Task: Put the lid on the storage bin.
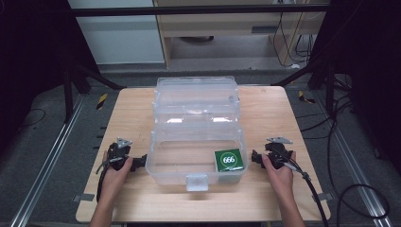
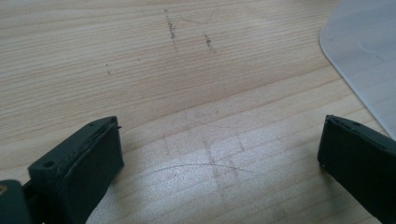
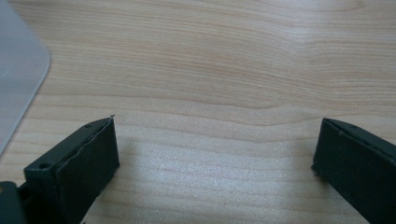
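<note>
The left gripper [image 1: 140, 163] rests low on the wooden table [image 1: 127, 118], held in the person's left hand [image 1: 115, 177] at the near left, just beside the left wall of the clear plastic box [image 1: 163, 163]. In the left gripper view [image 2: 219, 154] its two black jaws stand spread wide with nothing between them but bare wood grain, faint scratches and pencil-like marks, while a pale rounded corner of the box [image 2: 364, 51] shows at the upper right, apart from the jaws. The box itself sits in the middle of the table, its lid thrown open and lying back toward the far edge, a stepped clear tray raised behind the main tub, and a white latch [image 1: 197, 182] on its near wall. Inside the tub, in the near right corner, lies a green square packet [image 1: 230, 160] with a white round mark reading 666, flat on the bottom. Farther right, the right gripper [image 1: 256, 157] is held in the person's right hand [image 1: 280, 172] near the right wall of the box, its cable [image 1: 314, 194] trailing off toward the near right edge of the table. In the right gripper view [image 3: 215, 149] its jaws are likewise spread wide over bare wood, gripping nothing, with the box's rounded corner [image 3: 18, 70] at the upper left.
</note>
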